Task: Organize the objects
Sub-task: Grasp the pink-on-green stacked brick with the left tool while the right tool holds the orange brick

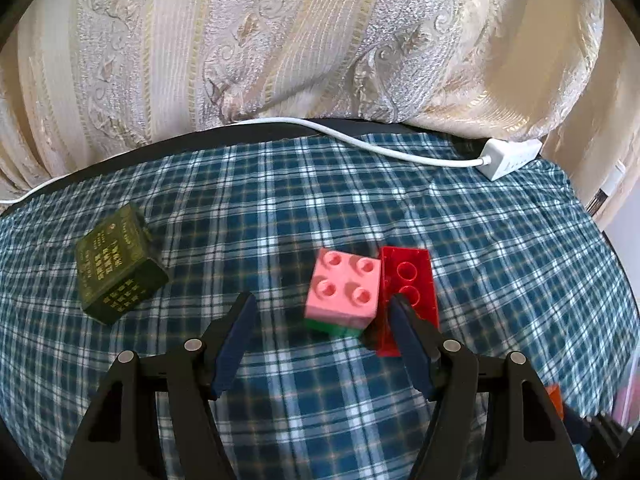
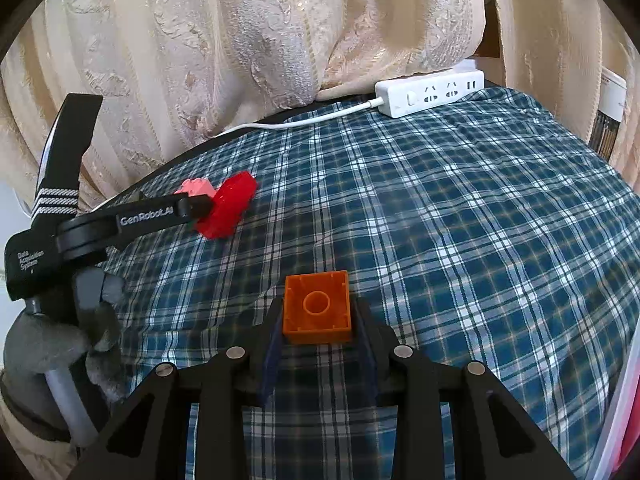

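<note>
A pink brick [image 1: 343, 286] stacked on a green brick [image 1: 332, 326] sits on the plaid cloth, with a clear red brick [image 1: 412, 280] touching its right side. My left gripper [image 1: 320, 305] is open around the pink brick. Its right finger [image 1: 404, 328] lies over the red brick, and its left finger [image 1: 236, 336] stands well clear of the pink one. The right wrist view shows my right gripper [image 2: 319, 316] shut on an orange brick [image 2: 318, 306], hollow underside facing the camera. The left gripper [image 2: 188, 208] shows there by the pink brick [image 2: 196, 189] and red brick [image 2: 230, 208].
A dark green box [image 1: 120, 268] lies on the cloth to the left. A white power strip [image 2: 430, 94] and its cable [image 1: 360, 142] run along the far edge of the plaid cloth [image 2: 440, 240]. A patterned curtain [image 1: 280, 40] hangs behind.
</note>
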{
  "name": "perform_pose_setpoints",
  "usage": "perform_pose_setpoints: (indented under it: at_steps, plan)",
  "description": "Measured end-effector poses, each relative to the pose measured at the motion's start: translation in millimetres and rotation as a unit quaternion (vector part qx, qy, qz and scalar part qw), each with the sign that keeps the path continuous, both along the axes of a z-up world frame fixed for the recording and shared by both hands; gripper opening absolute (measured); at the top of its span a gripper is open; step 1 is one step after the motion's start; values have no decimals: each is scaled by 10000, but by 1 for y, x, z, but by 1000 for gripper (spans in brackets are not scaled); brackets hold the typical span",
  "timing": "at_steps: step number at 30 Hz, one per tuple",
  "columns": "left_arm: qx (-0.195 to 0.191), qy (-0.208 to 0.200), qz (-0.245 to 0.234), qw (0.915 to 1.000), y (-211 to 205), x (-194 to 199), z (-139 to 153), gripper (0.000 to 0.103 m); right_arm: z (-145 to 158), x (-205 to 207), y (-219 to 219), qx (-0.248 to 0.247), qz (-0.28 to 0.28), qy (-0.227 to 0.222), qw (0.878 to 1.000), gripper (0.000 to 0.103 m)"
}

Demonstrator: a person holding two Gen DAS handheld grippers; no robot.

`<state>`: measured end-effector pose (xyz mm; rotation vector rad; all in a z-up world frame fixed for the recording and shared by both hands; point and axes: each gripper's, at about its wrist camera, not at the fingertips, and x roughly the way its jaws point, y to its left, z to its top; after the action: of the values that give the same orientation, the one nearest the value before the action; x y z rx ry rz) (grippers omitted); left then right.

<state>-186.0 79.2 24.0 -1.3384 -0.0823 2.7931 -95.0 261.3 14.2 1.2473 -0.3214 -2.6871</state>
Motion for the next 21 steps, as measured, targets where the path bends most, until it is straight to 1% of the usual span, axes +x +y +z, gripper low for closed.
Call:
perform_pose_setpoints:
  at_steps: [6, 9, 15, 18, 21]
  plan:
    - [-19, 30, 142, 9999, -5, 0, 1, 69, -1, 0, 0, -6, 4, 3, 10000, 36]
    - [44, 61, 214, 9997, -11, 2, 3, 69, -1, -1, 0, -6, 11, 2, 10000, 36]
    - [5, 97, 129, 9999, -8, 3, 4, 69, -1, -1, 0, -8, 8, 2, 10000, 36]
    - [-45, 87, 170, 9998, -8, 1, 2, 69, -1, -2, 0, -9, 9, 2, 10000, 36]
    - [3, 76, 248, 9997, -11, -1, 0, 68, -1, -2, 0, -7, 11, 2, 10000, 36]
